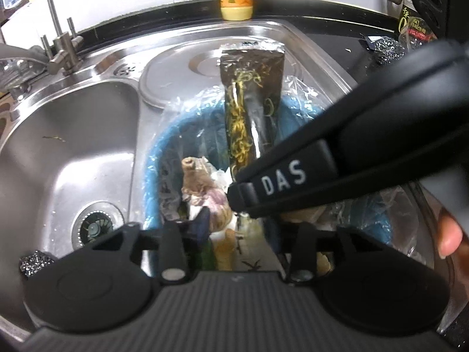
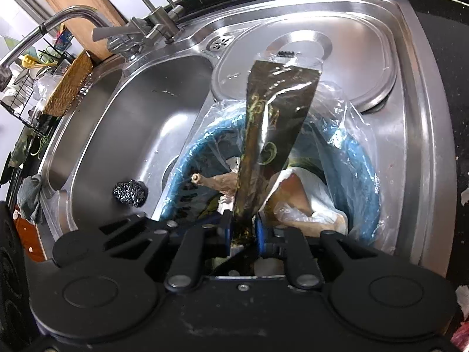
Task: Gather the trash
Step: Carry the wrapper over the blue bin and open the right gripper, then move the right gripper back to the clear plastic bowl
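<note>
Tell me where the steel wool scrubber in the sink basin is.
In the right wrist view, the steel wool scrubber lies in the sink basin, left of the blue bin.

Wrapper (image 2: pixel 272 135) stands across bin (image 2: pixel 363 158) mouth; left basin (image 1: pixel 58 152) open.

Left gripper (image 1: pixel 234 228) held tilted downward, jaws parted | right gripper (image 2: pixel 243 228) angled down, jaws narrowly set | fingertip (image 1: pixel 450 239) seen at frame edge.

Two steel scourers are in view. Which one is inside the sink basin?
The steel scourer lying in the sink basin, left of the blue bin. The other scourer sits on the black counter right of the sink.
</note>
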`<action>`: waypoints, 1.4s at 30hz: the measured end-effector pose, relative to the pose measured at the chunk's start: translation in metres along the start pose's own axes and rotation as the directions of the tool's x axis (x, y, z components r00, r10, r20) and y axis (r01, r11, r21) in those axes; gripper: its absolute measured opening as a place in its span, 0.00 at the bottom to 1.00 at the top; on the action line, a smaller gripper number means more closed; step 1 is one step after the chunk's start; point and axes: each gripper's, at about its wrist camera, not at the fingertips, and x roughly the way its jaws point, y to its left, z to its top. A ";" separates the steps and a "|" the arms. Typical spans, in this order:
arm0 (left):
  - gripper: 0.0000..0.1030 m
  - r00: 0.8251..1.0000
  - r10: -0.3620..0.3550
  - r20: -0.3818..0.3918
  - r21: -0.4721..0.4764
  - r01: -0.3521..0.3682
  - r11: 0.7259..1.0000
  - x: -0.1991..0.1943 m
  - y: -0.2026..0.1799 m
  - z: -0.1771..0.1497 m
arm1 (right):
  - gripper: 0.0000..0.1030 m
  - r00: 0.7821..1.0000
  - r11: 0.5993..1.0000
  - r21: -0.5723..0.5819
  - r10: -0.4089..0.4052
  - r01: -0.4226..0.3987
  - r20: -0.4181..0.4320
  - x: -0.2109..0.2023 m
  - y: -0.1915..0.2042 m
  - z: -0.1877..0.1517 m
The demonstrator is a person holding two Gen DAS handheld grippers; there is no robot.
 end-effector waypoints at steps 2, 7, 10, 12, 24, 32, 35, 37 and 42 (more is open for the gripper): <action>0.67 1.000 0.010 0.015 -0.002 -0.010 1.000 -0.006 0.000 -0.001 | 0.33 1.000 1.000 -0.001 0.004 -0.004 0.003 -0.003 0.000 -0.001; 0.88 0.997 0.023 0.074 -0.016 -0.022 1.000 -0.028 -0.003 0.002 | 0.76 0.999 1.000 -0.021 -0.005 0.005 0.038 -0.021 0.000 -0.006; 0.99 0.993 0.052 0.102 -0.038 -0.048 0.998 -0.042 -0.006 0.002 | 0.84 0.998 0.999 -0.030 0.017 -0.015 0.063 -0.037 -0.001 -0.007; 1.00 0.992 0.065 0.111 -0.062 -0.058 0.996 -0.050 -0.006 0.004 | 0.95 0.996 0.999 -0.031 0.024 -0.022 0.083 -0.049 -0.002 -0.007; 1.00 0.983 0.099 0.152 -0.201 -0.067 0.977 -0.087 -0.020 0.026 | 1.00 0.978 0.997 -0.076 0.032 -0.017 0.204 -0.119 -0.016 -0.009; 1.00 0.980 0.075 0.186 -0.147 -0.048 0.988 -0.094 -0.065 0.051 | 1.00 0.967 0.997 -0.033 -0.061 0.072 0.248 -0.157 -0.047 -0.020; 1.00 0.982 0.054 0.181 -0.123 -0.032 0.992 -0.088 -0.086 0.060 | 1.00 0.956 0.993 -0.006 -0.114 0.120 0.271 -0.168 -0.063 -0.026; 1.00 0.984 0.038 0.176 -0.104 -0.019 0.994 -0.083 -0.099 0.066 | 1.00 0.949 0.990 0.017 -0.136 0.137 0.283 -0.176 -0.079 -0.030; 1.00 0.986 -0.003 0.166 -0.038 0.009 0.999 -0.070 -0.139 0.082 | 1.00 0.923 0.982 0.097 -0.185 0.161 0.337 -0.199 -0.128 -0.048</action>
